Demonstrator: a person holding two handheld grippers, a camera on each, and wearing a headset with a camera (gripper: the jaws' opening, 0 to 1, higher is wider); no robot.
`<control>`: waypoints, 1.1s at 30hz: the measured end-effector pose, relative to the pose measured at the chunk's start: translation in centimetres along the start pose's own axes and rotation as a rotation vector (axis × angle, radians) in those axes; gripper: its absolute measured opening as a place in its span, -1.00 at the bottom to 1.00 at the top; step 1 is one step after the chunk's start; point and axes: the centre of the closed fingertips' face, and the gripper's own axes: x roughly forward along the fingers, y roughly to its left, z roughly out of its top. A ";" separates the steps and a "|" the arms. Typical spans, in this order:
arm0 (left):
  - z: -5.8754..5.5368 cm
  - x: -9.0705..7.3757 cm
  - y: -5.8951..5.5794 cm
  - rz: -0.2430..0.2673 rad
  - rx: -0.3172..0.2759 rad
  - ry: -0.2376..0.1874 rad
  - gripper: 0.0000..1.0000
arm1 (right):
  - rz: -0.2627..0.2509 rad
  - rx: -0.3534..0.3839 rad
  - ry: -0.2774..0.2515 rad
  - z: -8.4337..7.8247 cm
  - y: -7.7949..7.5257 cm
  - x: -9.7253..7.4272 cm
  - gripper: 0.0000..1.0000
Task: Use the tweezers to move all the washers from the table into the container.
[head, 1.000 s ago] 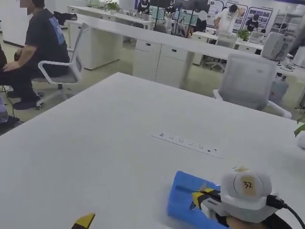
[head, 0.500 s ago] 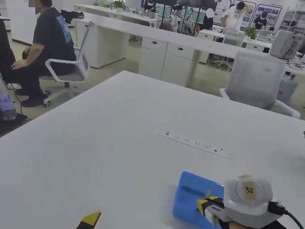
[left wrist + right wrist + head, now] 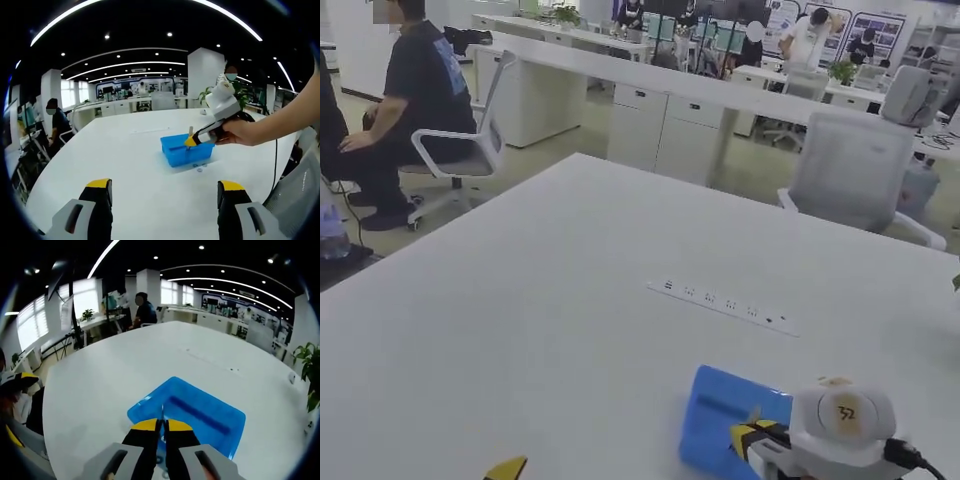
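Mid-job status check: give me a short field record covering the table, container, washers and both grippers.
table: white, with a socket strip set into it
container: blue open tray on the table; contents unclear
washers: a few small ones on the table beside the container
left gripper: open, empty, apart from the container
right gripper: shut on the tweezers, held above the container's rim
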 end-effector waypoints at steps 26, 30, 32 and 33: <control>0.1 -0.1 -0.1 -0.002 0.005 0.006 0.77 | -0.015 0.121 -0.169 3.7 -0.5 -5.8 -0.97; 0.1 -0.1 -0.2 -0.003 0.009 0.008 0.77 | -0.004 0.117 -0.178 3.6 0.1 -6.7 -0.97; 0.1 -0.1 -0.2 -0.005 0.007 0.008 0.77 | -0.004 0.099 -0.171 3.2 0.5 -6.8 -0.97; 0.1 -0.1 -0.2 -0.004 0.007 0.009 0.77 | -0.005 0.091 -0.159 2.8 0.6 -6.8 -0.97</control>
